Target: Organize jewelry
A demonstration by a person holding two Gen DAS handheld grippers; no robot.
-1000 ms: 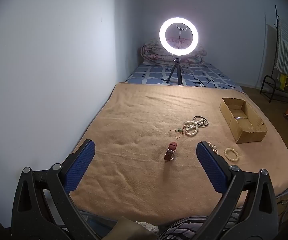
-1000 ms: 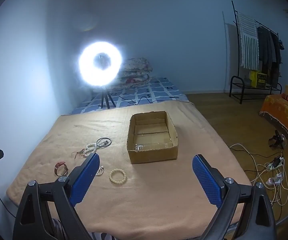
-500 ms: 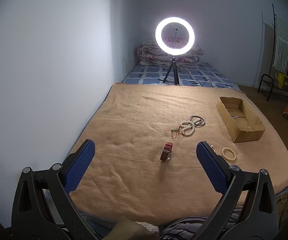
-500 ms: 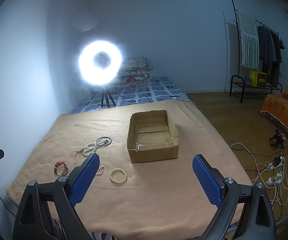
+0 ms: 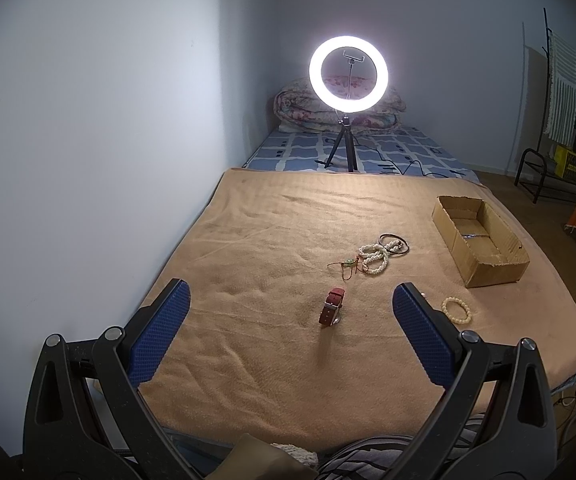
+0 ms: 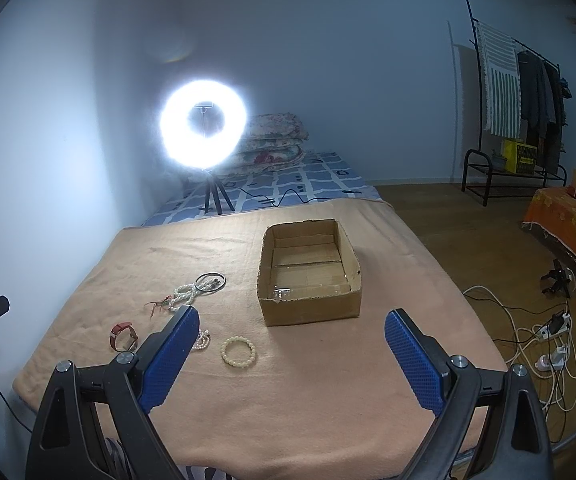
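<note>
a: where are the two grippers?

b: the left gripper [image 5: 291, 322] hangs above the near part of the tan blanket [image 5: 272, 240], its blue pads spread wide with nothing between them. the right gripper [image 6: 291, 354] is the same: jaws far apart, empty, held over the near edge of the blanket in front of the cardboard box [image 6: 308, 312].

a: and the jewelry?

b: all on the blanket, outside the box. a red-strapped watch [image 5: 331, 306] stands on its edge, framed between the left gripper's pads but beyond them. farther back lies a tangle of white bead strands [image 5: 375, 258], with a thin reddish cord piece [image 5: 346, 266] just to its left and a dark thin bangle [image 5: 394, 243] touching its far side. a cream bead bracelet [image 5: 456, 310] lies alone, near the box's near corner.

a: anything more from the right wrist view?

b: a small white bead piece [image 6: 202, 339] pokes out from behind the right gripper's left pad, just beside the cream bracelet; most of it is hidden.

a: is the box empty?

b: there's something small and shiny [image 6: 282, 292] on its floor near the front wall, perhaps metal; too small to say what.

a: background?

b: a lit ring light [image 5: 348, 74] on a tripod stands past the blanket's far edge.
</note>
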